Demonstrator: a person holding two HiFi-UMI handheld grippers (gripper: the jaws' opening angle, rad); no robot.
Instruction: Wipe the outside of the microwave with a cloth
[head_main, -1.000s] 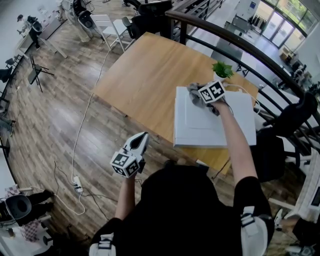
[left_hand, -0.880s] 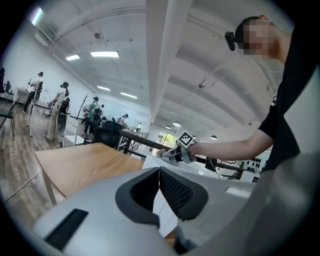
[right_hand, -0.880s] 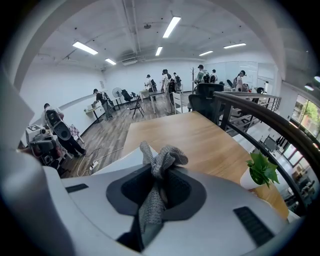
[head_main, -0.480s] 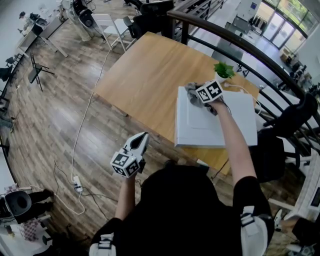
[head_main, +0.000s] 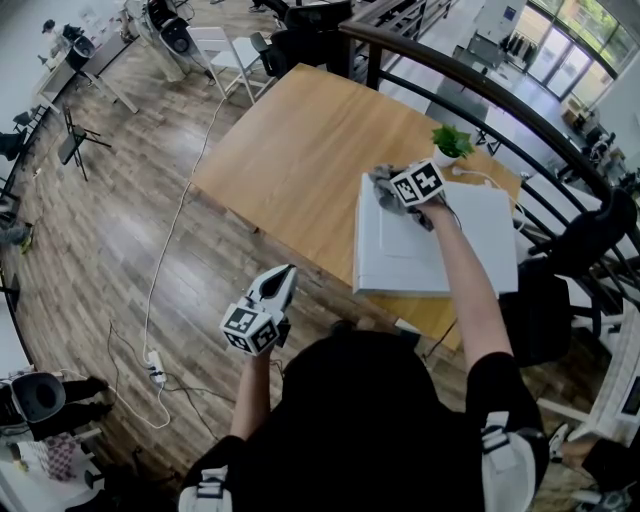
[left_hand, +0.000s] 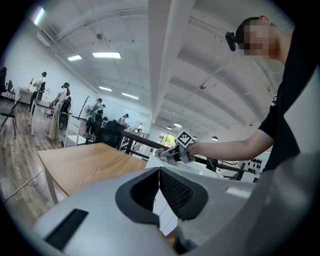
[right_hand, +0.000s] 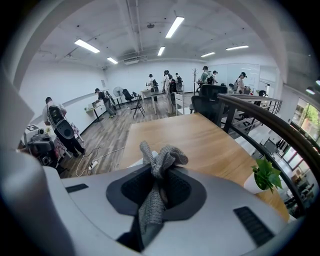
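The right claw (head_main: 392, 196) is clenched on a grey cloth (head_main: 381, 186). The cloth lies on top of the white microwave (head_main: 430, 255), near its upper left corner, just right of the middle of the frame. The microwave sits on the wooden desk (head_main: 290, 150), next to a small green plant (head_main: 450, 142). The left claw (head_main: 283, 279) is squeezed shut with nothing in it, low and left in the frame, over the floor.

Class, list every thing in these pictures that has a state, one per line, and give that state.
Left tongs: shut, empty.
Right tongs: shut on the cloth.
Cloth: bunched, on the microwave's top.
Microwave: standing on the table, door not visible.
Potted plant: upright.
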